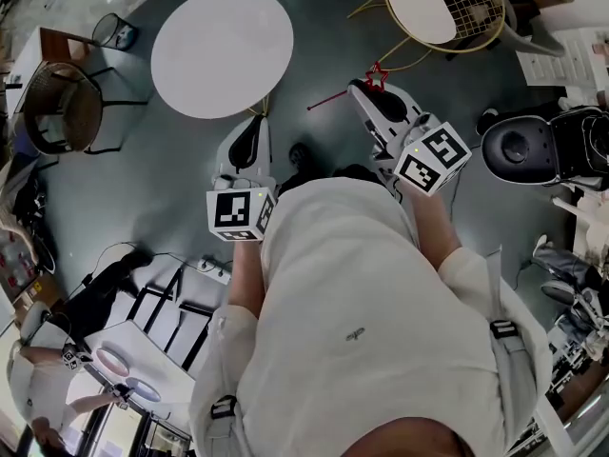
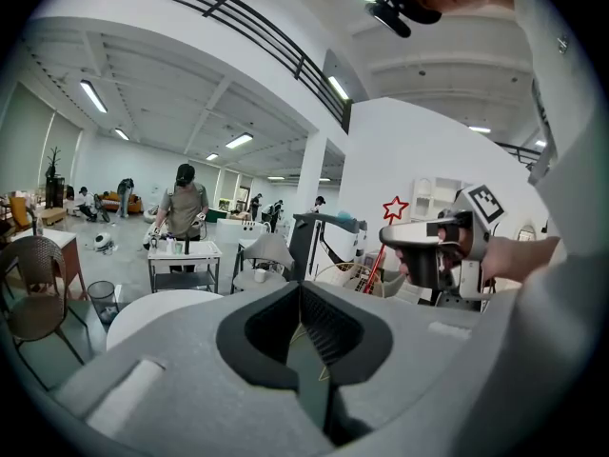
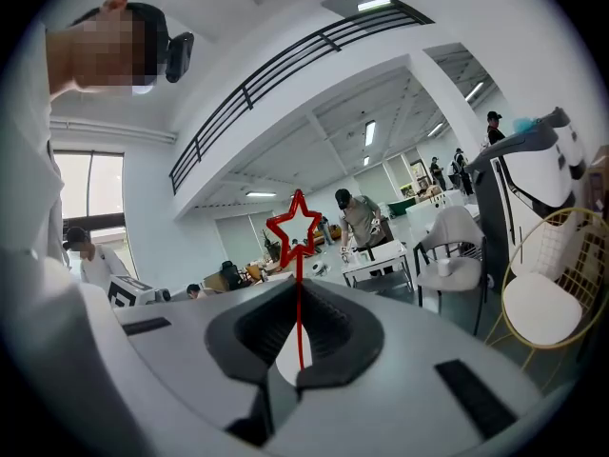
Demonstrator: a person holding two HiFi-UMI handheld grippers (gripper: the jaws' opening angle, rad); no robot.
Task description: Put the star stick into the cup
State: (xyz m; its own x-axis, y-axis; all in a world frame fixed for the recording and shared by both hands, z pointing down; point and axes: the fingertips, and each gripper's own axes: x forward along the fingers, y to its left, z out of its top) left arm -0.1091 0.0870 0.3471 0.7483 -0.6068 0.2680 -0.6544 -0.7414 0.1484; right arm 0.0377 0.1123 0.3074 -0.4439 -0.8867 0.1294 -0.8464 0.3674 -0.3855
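My right gripper point(image 1: 363, 89) is held out in front of the person's chest and is shut on the star stick point(image 1: 377, 76), a thin red rod topped by a red outlined star. In the right gripper view the rod point(image 3: 299, 312) runs up between the closed pads and the star stands above the tips. The left gripper view shows my right gripper point(image 2: 388, 237) from the side with the star point(image 2: 395, 208) above it. My left gripper point(image 1: 254, 127) hangs beside it at the left, shut with nothing in it. Far off, a small white cup point(image 2: 259, 275) stands on a little round table.
A large round white table point(image 1: 222, 50) stands on the grey floor ahead of my left gripper. Ahead at the right is a yellow wire chair point(image 1: 447, 8) with a white seat. A dark round machine point(image 1: 533, 146) sits at the right. People and a white cart point(image 2: 181, 255) are farther off.
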